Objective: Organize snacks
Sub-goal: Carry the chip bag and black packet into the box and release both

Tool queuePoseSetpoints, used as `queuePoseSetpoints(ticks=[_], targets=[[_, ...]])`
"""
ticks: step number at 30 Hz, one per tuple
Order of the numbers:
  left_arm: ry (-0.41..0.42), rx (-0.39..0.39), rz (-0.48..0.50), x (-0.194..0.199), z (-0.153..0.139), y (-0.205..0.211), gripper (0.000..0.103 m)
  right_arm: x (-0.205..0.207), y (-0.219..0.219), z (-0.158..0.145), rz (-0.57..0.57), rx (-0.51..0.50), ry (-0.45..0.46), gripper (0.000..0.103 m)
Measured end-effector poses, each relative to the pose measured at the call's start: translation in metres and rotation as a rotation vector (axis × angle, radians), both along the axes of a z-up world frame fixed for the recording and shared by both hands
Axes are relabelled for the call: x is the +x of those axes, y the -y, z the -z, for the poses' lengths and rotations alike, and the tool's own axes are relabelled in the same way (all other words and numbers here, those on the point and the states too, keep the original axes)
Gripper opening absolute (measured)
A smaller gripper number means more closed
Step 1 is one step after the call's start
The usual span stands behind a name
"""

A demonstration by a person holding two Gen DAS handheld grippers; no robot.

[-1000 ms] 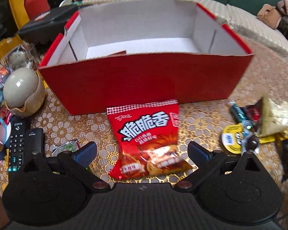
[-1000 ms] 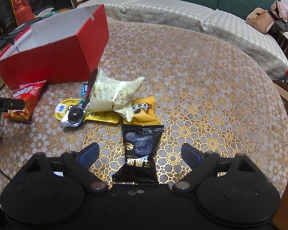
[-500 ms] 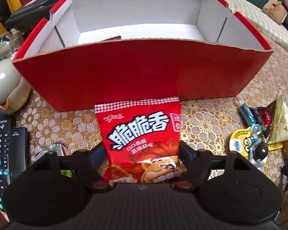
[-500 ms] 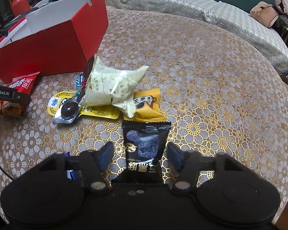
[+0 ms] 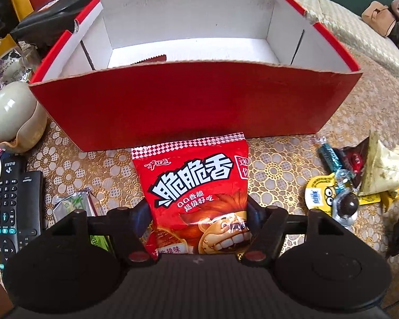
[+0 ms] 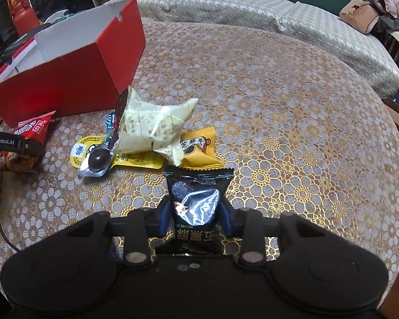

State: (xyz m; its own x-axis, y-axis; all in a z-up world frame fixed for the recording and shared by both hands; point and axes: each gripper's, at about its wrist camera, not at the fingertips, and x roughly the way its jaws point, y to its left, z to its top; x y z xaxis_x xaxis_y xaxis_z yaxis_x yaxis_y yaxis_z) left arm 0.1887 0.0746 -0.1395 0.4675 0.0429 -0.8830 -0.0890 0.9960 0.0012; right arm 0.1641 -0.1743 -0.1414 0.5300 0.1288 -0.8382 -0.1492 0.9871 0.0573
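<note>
In front of the open red cardboard box (image 5: 194, 106), left gripper (image 5: 196, 212) is clamping the red crinkly snack bag (image 5: 194, 186), right gripper (image 6: 194, 212) pinching a black foil packet (image 6: 196, 199); pickup step, prob. needing lift over box wall next.

Red chip bag (image 5: 196, 196) before open red box (image 5: 196, 106); black packet (image 6: 196, 207) near snack heap (image 6: 151, 130).

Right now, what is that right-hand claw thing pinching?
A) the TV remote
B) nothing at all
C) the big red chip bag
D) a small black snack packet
D: in the right wrist view, the right gripper has both fingers pressed against a small black snack packet, while the red chip bag lies far off by the red box.
</note>
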Motion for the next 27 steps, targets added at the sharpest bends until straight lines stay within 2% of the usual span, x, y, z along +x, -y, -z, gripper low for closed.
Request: queuePoseSetpoints(ticks=[15, 27], targets=[[0.063, -0.017, 0.027, -0.036, -0.039, 0.003, 0.069, -0.029, 0.000, -0.036, -0.014, 0.042, 0.064, 0.034], [0.142, -0.069, 0.029, -0.057, -0.090, 0.006, 0.069, -0.039, -0.022, -0.088, -0.080, 0.081, 0.149, 0.034]])
